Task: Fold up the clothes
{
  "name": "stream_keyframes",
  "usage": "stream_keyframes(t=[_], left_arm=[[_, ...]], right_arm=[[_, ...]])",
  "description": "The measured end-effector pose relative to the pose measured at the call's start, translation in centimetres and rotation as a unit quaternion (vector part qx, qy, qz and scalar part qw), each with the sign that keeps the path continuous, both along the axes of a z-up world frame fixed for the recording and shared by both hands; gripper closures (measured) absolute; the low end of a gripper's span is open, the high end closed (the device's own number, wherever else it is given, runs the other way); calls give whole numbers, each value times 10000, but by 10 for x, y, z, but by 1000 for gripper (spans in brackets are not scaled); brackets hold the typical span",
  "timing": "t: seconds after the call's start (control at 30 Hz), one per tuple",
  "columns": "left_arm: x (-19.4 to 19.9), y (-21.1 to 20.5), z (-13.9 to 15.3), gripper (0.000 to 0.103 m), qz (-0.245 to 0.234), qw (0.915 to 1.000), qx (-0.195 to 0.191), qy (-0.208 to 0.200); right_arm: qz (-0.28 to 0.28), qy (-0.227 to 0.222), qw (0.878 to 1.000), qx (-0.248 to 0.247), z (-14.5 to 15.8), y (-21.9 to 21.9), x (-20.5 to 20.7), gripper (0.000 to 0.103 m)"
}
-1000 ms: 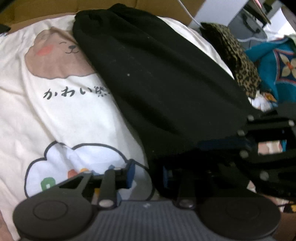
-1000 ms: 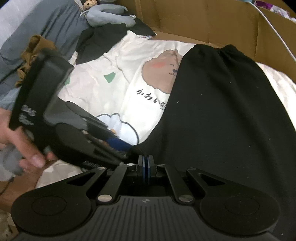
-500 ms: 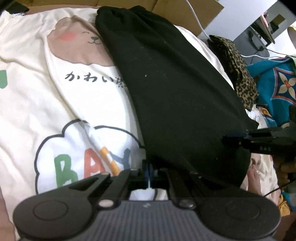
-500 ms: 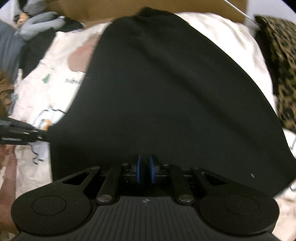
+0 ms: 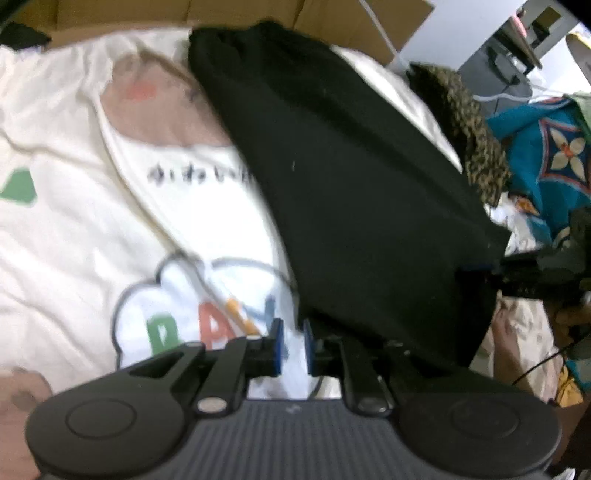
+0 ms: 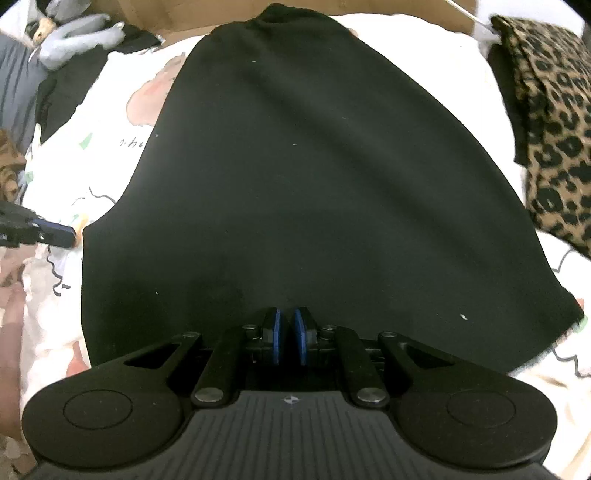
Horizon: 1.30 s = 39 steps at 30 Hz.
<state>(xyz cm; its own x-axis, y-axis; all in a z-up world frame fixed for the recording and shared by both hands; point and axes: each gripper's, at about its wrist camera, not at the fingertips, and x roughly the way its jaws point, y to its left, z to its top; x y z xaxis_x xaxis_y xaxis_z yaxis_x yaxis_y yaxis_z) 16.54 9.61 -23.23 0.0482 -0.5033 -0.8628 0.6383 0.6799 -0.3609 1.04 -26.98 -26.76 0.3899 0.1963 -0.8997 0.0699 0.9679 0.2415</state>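
black garment (image 6: 314,166) spread over cartoon-print bedsheet (image 5: 74,240); leopard-print cloth (image 6: 554,129) beside; left tool (image 5: 293,345) opening, grasping nothing; right tool (image 6: 287,334) slightly parted, released.

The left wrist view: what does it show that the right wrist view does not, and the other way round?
Only the left wrist view shows the teal patterned cloth and the coloured letters on the white sheet. Only the right wrist view shows the grey plush toy. Both show the black garment lying on the sheet, and the leopard cloth.
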Motion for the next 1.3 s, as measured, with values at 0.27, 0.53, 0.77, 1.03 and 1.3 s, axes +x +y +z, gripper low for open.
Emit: stream_keyframes(t=[0.27, 0.53, 0.77, 1.03, 1.3], left_arm=[[5, -32, -7, 92, 10, 10000, -22, 1], [-13, -32, -27, 93, -290, 9984, 470, -113], [-15, -38, -7, 94, -345, 9989, 285, -124], [-35, -52, -27, 93, -854, 9949, 536, -31], [-31, -51, -12, 94, -925, 9937, 605, -175]], right_arm=[[-563, -231, 9981, 107, 8, -31, -17, 87], [-822, -151, 9964, -134, -1, -66, -27, 88], [-921, -131, 9954, -243, 3, -74, -34, 87], [-1144, -133, 9927, -356, 4, -91, -35, 87], [-1443, -121, 9884, -459, 7, -109, -45, 87]])
